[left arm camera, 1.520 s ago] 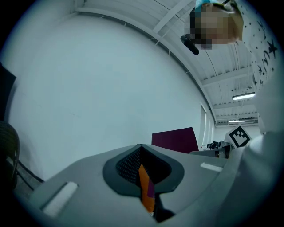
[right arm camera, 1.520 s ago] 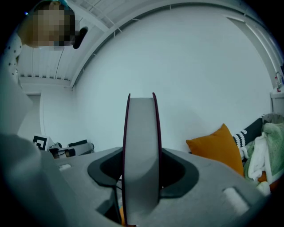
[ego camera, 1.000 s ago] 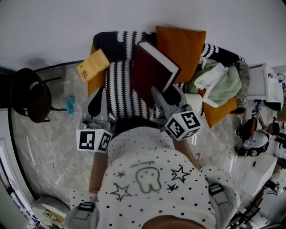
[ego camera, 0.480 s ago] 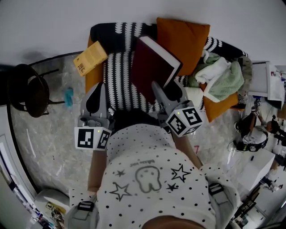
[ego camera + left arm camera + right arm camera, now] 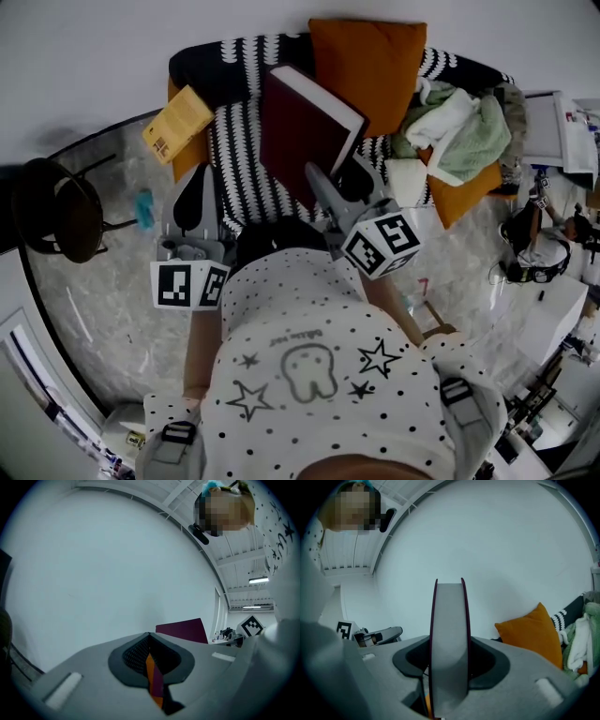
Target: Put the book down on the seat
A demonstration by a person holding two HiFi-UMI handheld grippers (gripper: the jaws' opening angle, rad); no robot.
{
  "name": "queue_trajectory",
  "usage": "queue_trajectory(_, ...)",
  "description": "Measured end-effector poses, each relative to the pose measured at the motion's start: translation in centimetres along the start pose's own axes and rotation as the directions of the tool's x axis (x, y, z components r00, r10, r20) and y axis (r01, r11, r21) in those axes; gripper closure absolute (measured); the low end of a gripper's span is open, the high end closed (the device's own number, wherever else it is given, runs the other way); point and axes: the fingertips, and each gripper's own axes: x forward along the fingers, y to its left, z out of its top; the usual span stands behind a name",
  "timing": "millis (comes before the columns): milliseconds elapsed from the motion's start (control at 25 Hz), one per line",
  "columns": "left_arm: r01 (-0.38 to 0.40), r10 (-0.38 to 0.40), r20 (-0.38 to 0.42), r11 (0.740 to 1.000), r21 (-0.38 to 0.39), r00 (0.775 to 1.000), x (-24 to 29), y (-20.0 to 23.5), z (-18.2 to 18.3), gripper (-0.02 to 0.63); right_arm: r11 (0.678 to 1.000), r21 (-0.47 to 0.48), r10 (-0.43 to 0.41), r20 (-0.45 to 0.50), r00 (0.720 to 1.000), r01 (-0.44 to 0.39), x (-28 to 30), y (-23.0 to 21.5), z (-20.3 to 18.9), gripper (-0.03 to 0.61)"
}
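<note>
A thick dark maroon book with white page edges is held tilted in the air over the seat, a sofa under a black-and-white striped blanket. My right gripper is shut on the book's near lower edge. In the right gripper view the book stands edge-on between the jaws of the right gripper. My left gripper hovers at the sofa's left front with nothing in it. In its own view the left gripper is shut, and the book shows beyond.
An orange cushion leans on the sofa back right of the book. A heap of clothes fills the sofa's right end. A yellow book lies on its left arm. A dark stool and blue bottle stand on the floor left.
The head view has shifted, so the sofa sits higher and further left. The book stays in the right gripper and has drawn slightly nearer relative to the orange cushion. The left gripper keeps its place.
</note>
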Motion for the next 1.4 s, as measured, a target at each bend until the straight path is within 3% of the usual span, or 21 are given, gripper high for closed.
queue_trajectory(240, 0.020, -0.020, 0.007, 1.000, -0.005, 1.000, 0.3, 0.3, 0.3, 0.617, 1.000, -0.015, 0.002, -0.010, 1.000, -0.002, 0.6, 0.4, 0.0, 0.356)
queue_trajectory(800, -0.096, 0.096, 0.010, 0.995, 0.004, 0.995, -1.5, 4.9, -0.9, 0.617, 0.999, -0.005, 0.051, -0.103, 0.993, -0.052, 2.5, 1.7, -3.5, 0.356)
queue_trajectory(1080, -0.007, 0.007, 0.056, 1.000, 0.006, 0.998, -1.2, 4.1, -1.9, 0.617, 0.999, 0.008, 0.049, -0.124, 0.991, -0.049, 4.2, 0.5, -4.5, 0.356)
queue_trajectory(1400, 0.050, -0.051, 0.032, 0.998, 0.027, 0.998, -0.6, 2.7, -3.6, 0.617, 0.998, 0.045, 0.054, -0.142, 0.988, -0.048, 6.2, -0.4, -5.6, 0.356)
